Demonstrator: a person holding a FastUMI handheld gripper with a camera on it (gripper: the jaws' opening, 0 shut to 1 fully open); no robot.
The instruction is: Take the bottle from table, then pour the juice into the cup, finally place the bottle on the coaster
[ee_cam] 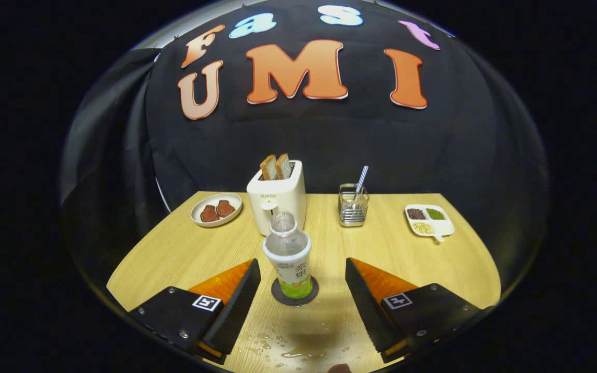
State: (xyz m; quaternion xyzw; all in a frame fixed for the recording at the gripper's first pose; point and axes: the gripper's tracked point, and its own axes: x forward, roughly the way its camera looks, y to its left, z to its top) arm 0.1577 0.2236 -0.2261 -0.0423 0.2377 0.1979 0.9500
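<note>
Claw (302, 280): two wedge-shaped fingers (236, 305), black ribbed pads on the inner faces, orange panels on top. Black base plates behind, each with silver screws and one square black-and-white marker.

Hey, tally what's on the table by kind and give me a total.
Bottle on the coaster, between the open gripper's fingers: 1
Coaster: 1
Toaster: 1
Plate of meat: 1
Utensil holder: 1
Divided dish: 1
Total: 6

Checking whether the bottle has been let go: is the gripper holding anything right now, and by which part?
Nothing is held. The gripper is open, its fingers apart on either side of the bottle, which stands upright on the coaster.
</note>
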